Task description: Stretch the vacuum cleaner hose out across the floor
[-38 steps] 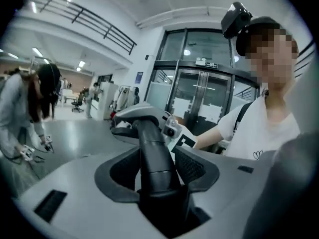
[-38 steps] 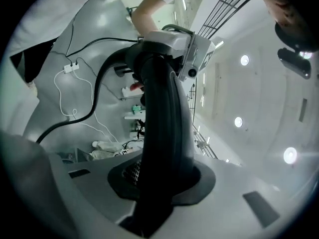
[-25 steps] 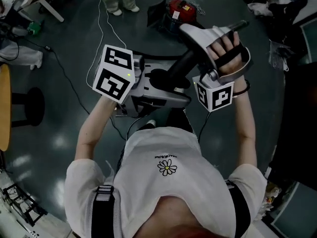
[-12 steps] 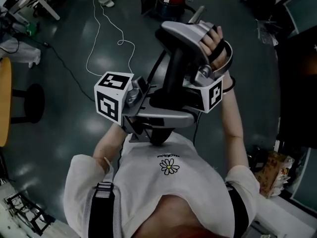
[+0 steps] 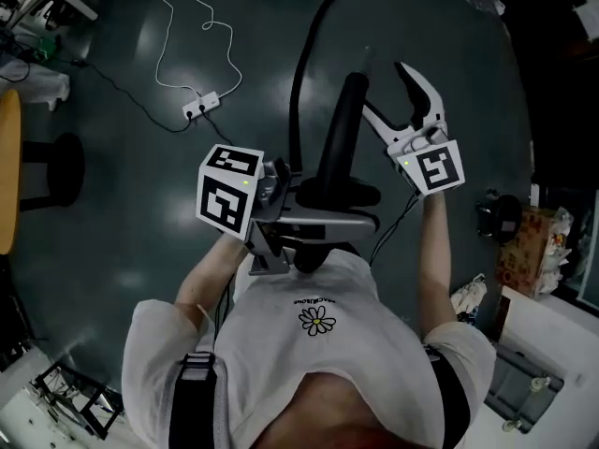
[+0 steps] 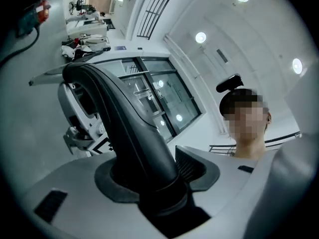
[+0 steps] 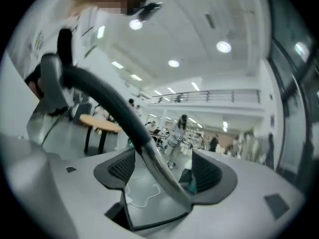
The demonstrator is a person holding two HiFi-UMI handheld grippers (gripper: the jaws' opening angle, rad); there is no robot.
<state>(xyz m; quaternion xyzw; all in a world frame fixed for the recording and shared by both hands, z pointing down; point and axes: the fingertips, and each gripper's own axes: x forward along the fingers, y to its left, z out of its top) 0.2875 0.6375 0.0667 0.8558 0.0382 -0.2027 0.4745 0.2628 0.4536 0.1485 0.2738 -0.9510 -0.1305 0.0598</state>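
Observation:
The black vacuum hose [image 5: 299, 73] runs from the top of the head view down to its thick curved handle tube [image 5: 344, 129] in front of my chest. My left gripper [image 5: 314, 204] is shut on the lower end of that tube; in the left gripper view the tube [image 6: 119, 123] fills the gap between the pads of the left gripper [image 6: 159, 183]. My right gripper [image 5: 384, 87] stands just right of the tube's upper end. Its jaws have just been opening, and the hose [image 7: 104, 98] passes loosely between the pads of the right gripper [image 7: 162, 176] without being pressed.
A white cable with a power strip [image 5: 201, 106] lies on the dark floor at upper left. A black stool [image 5: 51, 199] and a wooden table edge [image 5: 7, 195] are at far left. A box [image 5: 524, 251] and clutter sit at right. People stand in the distance [image 7: 177, 133].
The right gripper has rolled, let go of the tube's upper end and opened. The red vacuum cleaner has slid out of the top of the view, and more hose now trails across the floor.

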